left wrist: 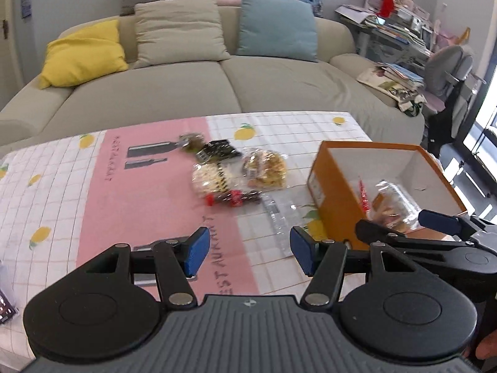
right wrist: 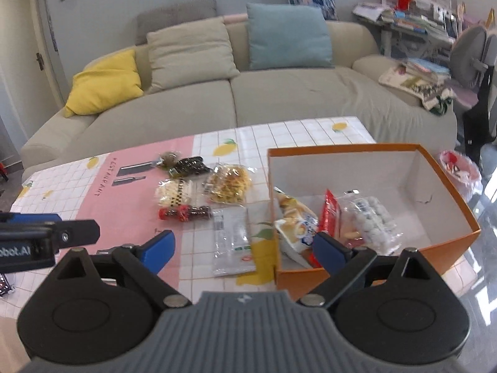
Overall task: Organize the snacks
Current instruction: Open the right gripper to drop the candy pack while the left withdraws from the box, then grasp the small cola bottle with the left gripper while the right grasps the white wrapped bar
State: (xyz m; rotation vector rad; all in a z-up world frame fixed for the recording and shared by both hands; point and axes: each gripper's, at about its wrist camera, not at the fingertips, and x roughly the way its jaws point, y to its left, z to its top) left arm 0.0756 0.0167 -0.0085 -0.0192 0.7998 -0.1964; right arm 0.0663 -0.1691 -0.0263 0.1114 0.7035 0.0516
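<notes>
- The snacks lie in two groups on the tablecloth (right wrist: pixel 130 192): a loose cluster on the cloth and several packets already in the orange box (right wrist: pixel 447 183).
- The flat clear packet (right wrist: pixel 232 240) lies just left of the box, its long axis running from the near edge towards the sofa, one short end pointing at the camera.
- The red-capped dark packet (right wrist: pixel 185 213) lies crosswise, long axis left to right, red end to the left, touching the clear packet's far corner.
- Behind it sit the pale checkered packet (right wrist: pixel 176 193) and the yellow noodle-like packet (right wrist: pixel 230 184), side by side; farther back a dark packet (right wrist: pixel 188 165) lies left to right, beside a small greenish one (right wrist: pixel 167 159).
- In the box, a red packet (right wrist: pixel 330 217) stands tilted between a cream bag (right wrist: pixel 295 217) and a clear bag of white balls (right wrist: pixel 371 220); all crowd the near left corner.
- The left gripper (left wrist: pixel 247 248) hovers above the cloth, jaws apart, nothing between the blue pads.
- The right gripper (right wrist: pixel 243 250) has its jaws apart too, empty, one finger over the cloth and the other over the box's near edge.
- Beyond the table stands a beige sofa (right wrist: pixel 279 105) with cushions.
</notes>
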